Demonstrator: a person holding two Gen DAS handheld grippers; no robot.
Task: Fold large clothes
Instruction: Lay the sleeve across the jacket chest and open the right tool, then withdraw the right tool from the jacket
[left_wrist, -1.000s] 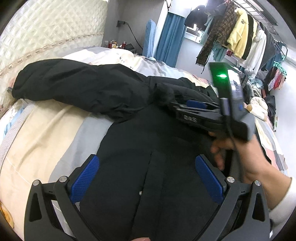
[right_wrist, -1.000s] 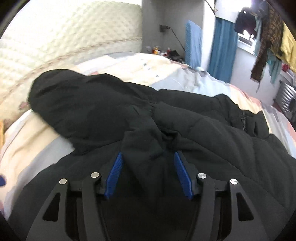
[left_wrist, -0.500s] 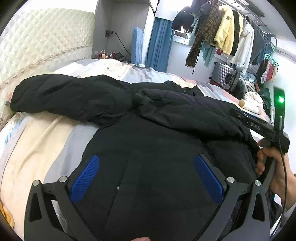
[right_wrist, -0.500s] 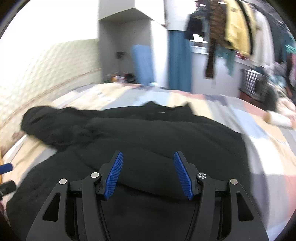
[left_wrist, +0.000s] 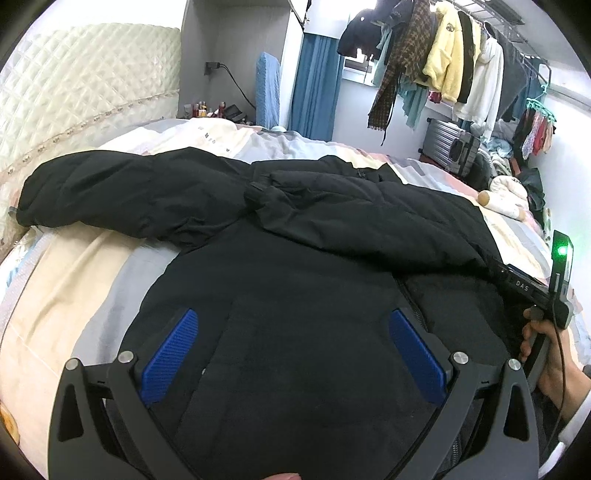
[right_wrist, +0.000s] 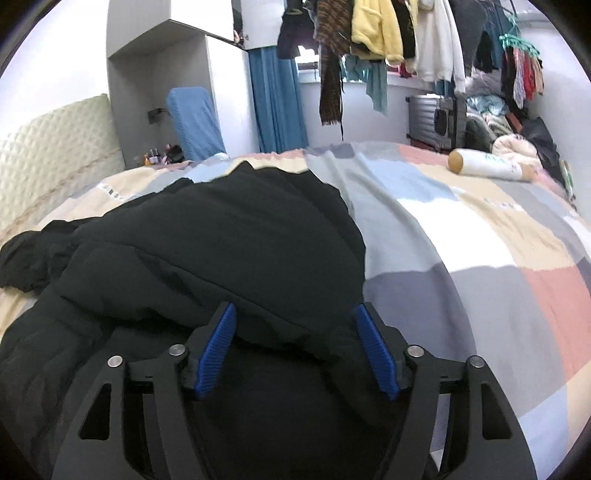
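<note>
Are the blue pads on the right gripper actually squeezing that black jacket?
Cannot tell. In the right wrist view the right gripper is opening with the black jacket between its jaws, but whether the pads still touch the dark fabric is unclear.

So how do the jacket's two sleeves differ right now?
The left sleeve stretches out flat across the bed, away from the black jacket. The right sleeve lies folded across the jacket's body. Both are black and puffy.

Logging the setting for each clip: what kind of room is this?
Most likely a lived-in bedroom: the black coat lies on a bed with a patchwork quilt and a padded headboard, and clothes hang on a rail.
</note>
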